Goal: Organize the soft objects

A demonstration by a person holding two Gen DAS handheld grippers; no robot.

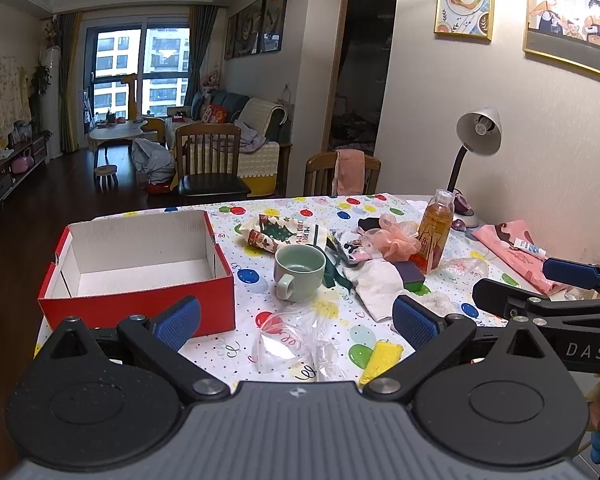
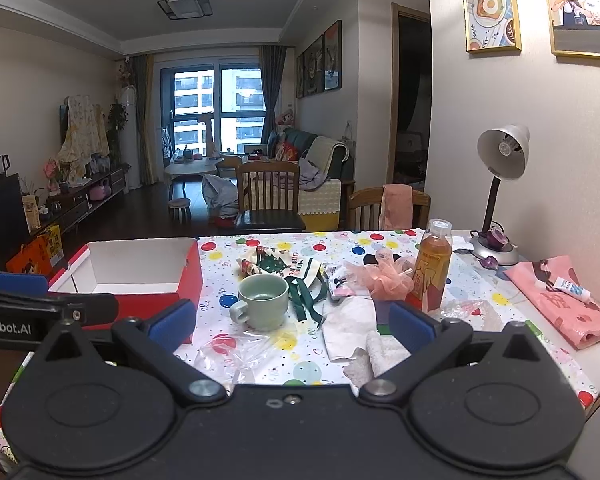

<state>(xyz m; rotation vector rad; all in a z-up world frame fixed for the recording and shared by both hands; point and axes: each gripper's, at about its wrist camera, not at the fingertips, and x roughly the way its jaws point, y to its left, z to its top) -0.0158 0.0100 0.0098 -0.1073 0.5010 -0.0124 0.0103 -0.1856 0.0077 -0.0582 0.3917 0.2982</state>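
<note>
With nothing gripped, both sets of tongs, left gripper (image 1: 296, 320) and right gripper (image 2: 292, 320), spread wide over cloths (image 1: 380, 280) mid-frame (soft things), red box (image 1: 140, 300) empty at left, presumably awaiting them.

I hold my left gripper (image 1: 296, 322) level and low, its two blue-padded fingers (image 1: 179, 320) spread wide with nothing between them. My right gripper (image 2: 292, 322) sits just beside it, level too, its fingers (image 2: 412, 326) equally wide apart and empty. Both point forward.
</note>
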